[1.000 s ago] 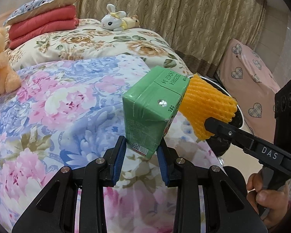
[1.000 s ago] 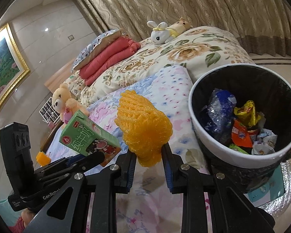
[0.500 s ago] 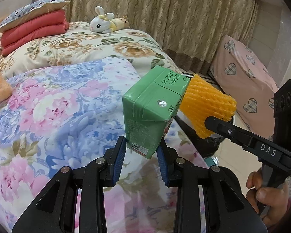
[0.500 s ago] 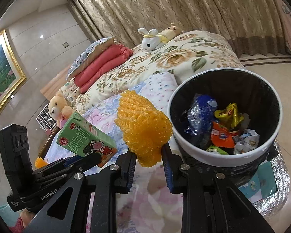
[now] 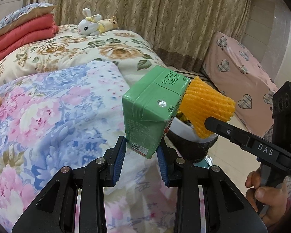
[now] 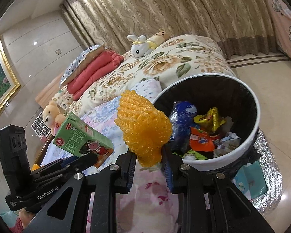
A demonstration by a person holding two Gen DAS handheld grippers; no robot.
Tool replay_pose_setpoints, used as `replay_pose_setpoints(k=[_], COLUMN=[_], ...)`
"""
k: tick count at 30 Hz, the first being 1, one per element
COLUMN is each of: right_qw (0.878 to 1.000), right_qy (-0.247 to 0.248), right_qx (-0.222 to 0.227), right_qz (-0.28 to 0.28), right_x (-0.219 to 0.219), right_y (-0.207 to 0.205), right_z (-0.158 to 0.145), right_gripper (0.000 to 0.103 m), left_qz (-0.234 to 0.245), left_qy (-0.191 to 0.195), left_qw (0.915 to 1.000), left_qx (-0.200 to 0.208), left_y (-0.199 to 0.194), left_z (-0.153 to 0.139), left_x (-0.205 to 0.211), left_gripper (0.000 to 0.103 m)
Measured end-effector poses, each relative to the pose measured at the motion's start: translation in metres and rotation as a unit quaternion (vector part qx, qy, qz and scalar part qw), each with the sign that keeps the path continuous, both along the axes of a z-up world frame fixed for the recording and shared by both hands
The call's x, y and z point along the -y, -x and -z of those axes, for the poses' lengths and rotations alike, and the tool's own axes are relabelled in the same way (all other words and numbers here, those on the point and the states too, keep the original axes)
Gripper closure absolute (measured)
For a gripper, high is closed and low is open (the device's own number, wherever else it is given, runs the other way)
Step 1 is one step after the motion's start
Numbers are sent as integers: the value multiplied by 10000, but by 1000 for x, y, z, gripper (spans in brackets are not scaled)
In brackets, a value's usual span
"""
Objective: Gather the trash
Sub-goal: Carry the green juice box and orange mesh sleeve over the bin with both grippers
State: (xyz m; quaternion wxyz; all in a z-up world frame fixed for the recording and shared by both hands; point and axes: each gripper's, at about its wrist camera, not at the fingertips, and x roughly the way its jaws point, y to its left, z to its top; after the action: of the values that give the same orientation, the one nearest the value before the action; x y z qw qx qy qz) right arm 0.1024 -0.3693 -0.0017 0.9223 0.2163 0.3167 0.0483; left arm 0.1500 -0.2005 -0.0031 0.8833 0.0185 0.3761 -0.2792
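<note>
Gripping a green carton [image 5: 149,112] at frame centre, the left gripper [image 5: 140,151] stays beside the right gripper [image 6: 148,163], clamped on orange foam netting [image 6: 143,128] near the bin [image 6: 250,136].

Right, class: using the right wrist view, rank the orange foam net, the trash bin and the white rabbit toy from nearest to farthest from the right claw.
1. Orange foam net, gripped in the right claw.
2. Trash bin, just right.
3. White rabbit toy, far back on the bed.

Right gripper [image 6: 148,166]: clamped on orange foam fruit net [image 6: 143,132]. Left gripper [image 6: 81,158]: clamped on green milk carton [image 6: 81,136]. White-rimmed trash bin [image 6: 232,151]: holds wrappers, beside floral bed [image 6: 184,64].
</note>
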Motion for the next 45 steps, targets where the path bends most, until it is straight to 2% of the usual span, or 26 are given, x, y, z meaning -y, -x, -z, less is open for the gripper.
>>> replay_pose_setpoints(k=[21, 45], right_qw=[9995, 9984], right_qy=[-12, 17], right_qx=[-44, -39], right_qz=[320, 569], right_x=[32, 61], right_y=[4, 1], right_z=[-1, -7], right_gripper=[77, 77], left_qz=[386, 618], left_qy=[11, -54], left_qw=[9992, 9981], left_qx=[44, 69], left_y=[-7, -16], left_z=[-7, -12], left_x=[48, 88], left_gripper=[72, 72])
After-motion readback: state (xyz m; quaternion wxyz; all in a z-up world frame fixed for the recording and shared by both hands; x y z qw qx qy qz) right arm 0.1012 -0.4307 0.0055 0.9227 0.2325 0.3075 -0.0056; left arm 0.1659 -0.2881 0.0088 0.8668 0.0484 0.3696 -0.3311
